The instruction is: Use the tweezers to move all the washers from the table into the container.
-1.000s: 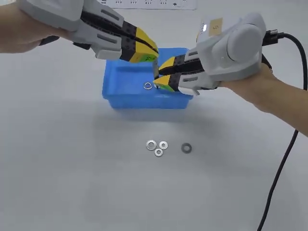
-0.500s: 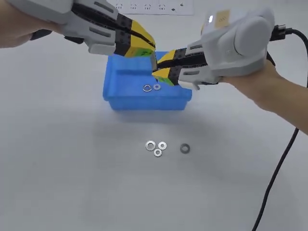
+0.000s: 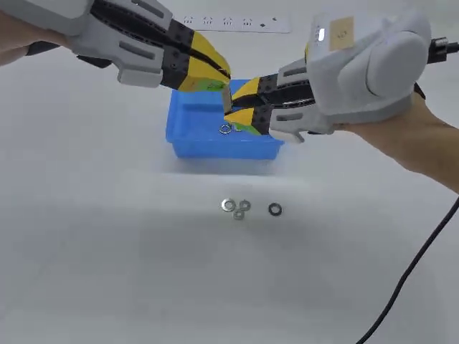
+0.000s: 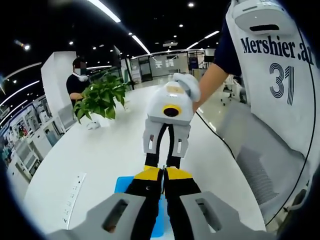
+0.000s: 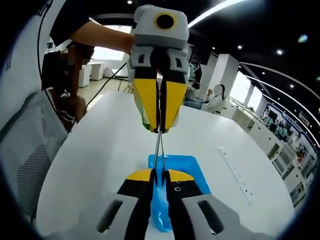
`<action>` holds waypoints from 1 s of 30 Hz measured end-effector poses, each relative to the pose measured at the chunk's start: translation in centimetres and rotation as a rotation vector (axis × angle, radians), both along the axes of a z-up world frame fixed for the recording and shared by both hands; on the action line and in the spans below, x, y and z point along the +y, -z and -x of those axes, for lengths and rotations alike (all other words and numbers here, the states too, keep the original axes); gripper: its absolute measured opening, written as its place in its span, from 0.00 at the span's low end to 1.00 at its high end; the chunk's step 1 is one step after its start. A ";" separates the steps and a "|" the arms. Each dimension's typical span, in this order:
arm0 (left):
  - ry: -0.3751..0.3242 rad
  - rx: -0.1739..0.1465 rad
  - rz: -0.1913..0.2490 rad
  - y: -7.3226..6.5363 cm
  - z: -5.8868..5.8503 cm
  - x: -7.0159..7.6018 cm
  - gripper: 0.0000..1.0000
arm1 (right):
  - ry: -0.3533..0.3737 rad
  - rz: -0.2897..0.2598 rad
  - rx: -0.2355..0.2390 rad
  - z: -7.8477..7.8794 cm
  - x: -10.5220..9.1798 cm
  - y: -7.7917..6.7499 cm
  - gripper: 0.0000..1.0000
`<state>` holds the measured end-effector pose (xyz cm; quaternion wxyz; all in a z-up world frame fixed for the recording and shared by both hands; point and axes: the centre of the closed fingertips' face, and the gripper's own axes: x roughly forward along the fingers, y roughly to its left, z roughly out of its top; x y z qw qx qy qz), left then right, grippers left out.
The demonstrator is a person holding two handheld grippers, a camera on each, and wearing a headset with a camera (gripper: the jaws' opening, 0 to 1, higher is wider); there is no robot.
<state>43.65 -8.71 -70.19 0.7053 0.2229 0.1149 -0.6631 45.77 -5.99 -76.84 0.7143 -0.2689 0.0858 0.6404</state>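
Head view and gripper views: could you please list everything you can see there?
container: one, blue, mid-table
washer in the container: at least one, silver
silver washers: three, clustered on the table before the container
dark washer: one, just right of them
tweezers: one, metal, gripped by both grippers
power strip: one, white, far edge
cable: one, black, right side
left gripper, right gripper: yellow-tipped, shut on the tweezers above the container

In the head view the left gripper [image 3: 219, 80] and right gripper [image 3: 235, 113] cover nearly all of the tweezers [image 5: 158, 145] and the far rim of the container [image 3: 215, 147]. The right gripper's lower jaw partly hides the inner washers [image 3: 226, 129], so their number is unclear. Three clustered washers [image 3: 237, 207] are too small to tell whether they overlap.
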 end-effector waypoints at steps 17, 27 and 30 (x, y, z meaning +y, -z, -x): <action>-0.013 0.105 -0.008 3.4 6.2 -0.3 0.06 | -0.026 0.019 0.070 6.7 -0.9 3.3 0.11; -0.029 0.158 -0.027 5.9 6.2 0.0 0.06 | -0.033 0.048 0.104 7.2 -0.9 5.9 0.11; -0.034 0.167 -0.031 6.3 6.0 0.2 0.06 | -0.028 0.048 0.117 7.1 -0.7 6.3 0.11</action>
